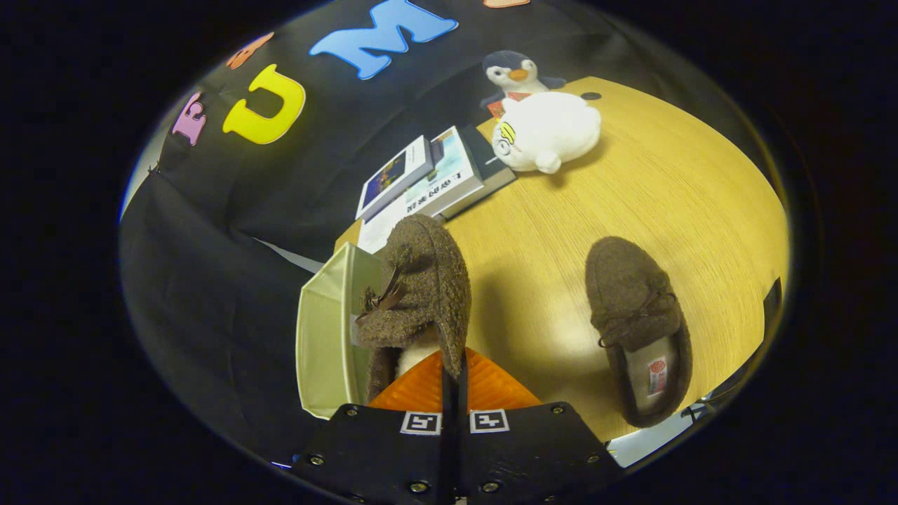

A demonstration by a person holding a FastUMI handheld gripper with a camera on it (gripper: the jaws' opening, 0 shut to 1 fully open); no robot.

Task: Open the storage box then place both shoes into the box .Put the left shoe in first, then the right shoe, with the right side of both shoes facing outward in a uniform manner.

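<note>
Two brown shoes: one shoe (421,280) pinched by its collar edge betw gripper (454,382) orange fingers (491,386), jaws nearly closed on it, tilted on its side against open pale-green storage box (323,351). Other shoe (635,322) flat on wooden table (666,189), well apart to the right

No text can be read with certainty. Unreadable print is borne by the book covers (421,184), and a small red-marked label (657,375) is sewn inside the shoe (638,326) on the counter (631,203).
</note>
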